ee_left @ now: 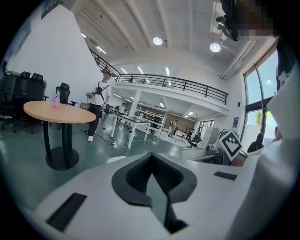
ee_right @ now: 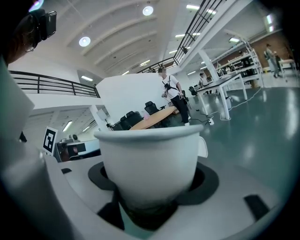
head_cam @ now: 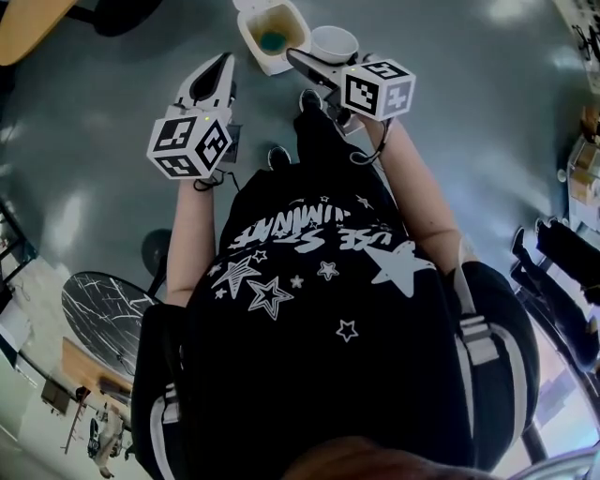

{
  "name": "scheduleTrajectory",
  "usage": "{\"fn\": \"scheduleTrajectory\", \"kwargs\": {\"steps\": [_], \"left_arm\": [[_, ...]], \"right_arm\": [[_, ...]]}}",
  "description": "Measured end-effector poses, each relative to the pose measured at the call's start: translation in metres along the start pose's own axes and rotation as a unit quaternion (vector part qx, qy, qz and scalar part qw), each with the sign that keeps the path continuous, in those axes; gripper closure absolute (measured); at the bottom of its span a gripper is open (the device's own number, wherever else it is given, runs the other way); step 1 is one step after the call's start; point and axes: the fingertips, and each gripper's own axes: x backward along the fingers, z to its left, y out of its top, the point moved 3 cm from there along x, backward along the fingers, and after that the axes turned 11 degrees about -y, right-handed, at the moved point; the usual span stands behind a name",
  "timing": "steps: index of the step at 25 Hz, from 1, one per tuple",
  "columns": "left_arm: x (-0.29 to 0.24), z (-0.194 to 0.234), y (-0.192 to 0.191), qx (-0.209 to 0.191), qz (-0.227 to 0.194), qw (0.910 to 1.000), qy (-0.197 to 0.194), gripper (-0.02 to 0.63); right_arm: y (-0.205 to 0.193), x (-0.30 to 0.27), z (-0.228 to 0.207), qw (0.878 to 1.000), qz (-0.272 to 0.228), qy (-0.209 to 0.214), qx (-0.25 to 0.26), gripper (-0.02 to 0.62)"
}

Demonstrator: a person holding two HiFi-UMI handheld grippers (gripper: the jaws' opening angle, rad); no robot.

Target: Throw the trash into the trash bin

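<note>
While the person stands on a glossy grey-green floor [head_cam: 84, 141], the head view runs from a round wooden table [head_cam: 26, 22] at the upper left corner to the two grippers held out in front. On that table, in the left gripper view, stands a pink bottle [ee_left: 56, 99], with another person [ee_left: 98, 110] standing behind it.

The left gripper [head_cam: 222, 66] comes next, pointing forward over bare floor. Its jaws are pressed together with nothing between them.

Just right of it, on the floor, sits the trash bin [head_cam: 251, 39], a white square tub with a brownish inside and something blue-green at the bottom.

Further right, the right gripper [head_cam: 317, 56] reaches towards the bin. Its jaws stand wide and clamp the lower part of a white paper cup [head_cam: 334, 43], which sits upright with its mouth up. The cup is just beside the bin's right rim, not over the opening.
</note>
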Motion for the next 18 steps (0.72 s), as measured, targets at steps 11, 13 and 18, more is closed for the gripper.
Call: {"fn": "scheduleTrajectory", "kwargs": {"steps": [11,13,18], "left_arm": [[-0.08,0.017,0.002,0.013,0.029,0.9993,0.02,0.595],[-0.095,0.022,0.001,0.016,0.036,0.999,0.023,0.595],[-0.132,0.028,0.01,-0.001,0.049,0.9984,0.028,0.595]], "right_arm": [[0.032,-0.032,-0.063,0.999,0.028,0.013,-0.014,0.267],[0.04,-0.037,-0.076,0.999,0.025,0.014,-0.02,0.267],[0.059,-0.053,-0.103,0.999,0.024,0.025,-0.026,0.267]]}}
